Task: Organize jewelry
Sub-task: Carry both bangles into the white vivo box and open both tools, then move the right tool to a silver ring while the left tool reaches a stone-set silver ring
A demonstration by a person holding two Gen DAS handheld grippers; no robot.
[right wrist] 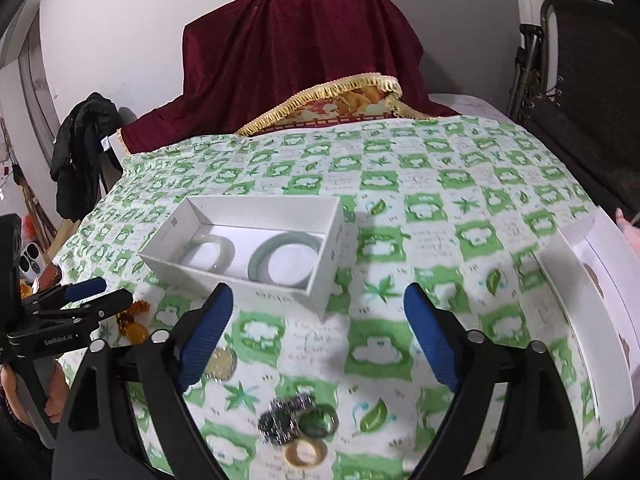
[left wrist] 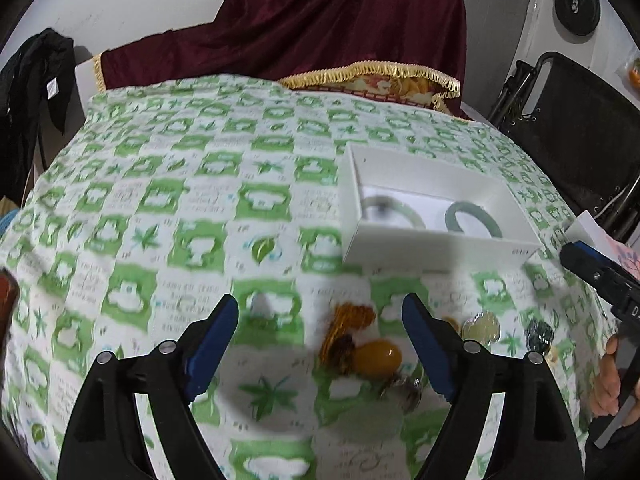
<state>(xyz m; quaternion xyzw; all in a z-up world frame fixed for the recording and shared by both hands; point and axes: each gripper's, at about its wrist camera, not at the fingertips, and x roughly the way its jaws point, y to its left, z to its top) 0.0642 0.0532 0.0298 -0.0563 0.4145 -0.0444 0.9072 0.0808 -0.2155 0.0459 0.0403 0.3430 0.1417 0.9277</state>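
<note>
A white open box [left wrist: 440, 250] [right wrist: 280, 298] sits on the green-checked cloth and holds two pale green bangles [left wrist: 474, 220] [right wrist: 286, 258]. My left gripper [left wrist: 320, 344] is open and empty above an amber pendant with an orange cord [left wrist: 376, 356], next to a small silvery ring piece [left wrist: 404, 394]. A round pale coin-like piece [left wrist: 482, 326] [right wrist: 222, 362] lies to its right. My right gripper [right wrist: 318, 338] is open and empty above a dark sparkly ornament with a green ring [right wrist: 298, 420] and a gold ring [right wrist: 306, 452].
A dark red cloth [right wrist: 296, 52] with gold fringe covers something at the table's far side. A black folding chair [left wrist: 580, 144] stands at the right. A white lid or box [right wrist: 600, 280] lies at the right table edge. A black jacket [right wrist: 82, 152] hangs at the left.
</note>
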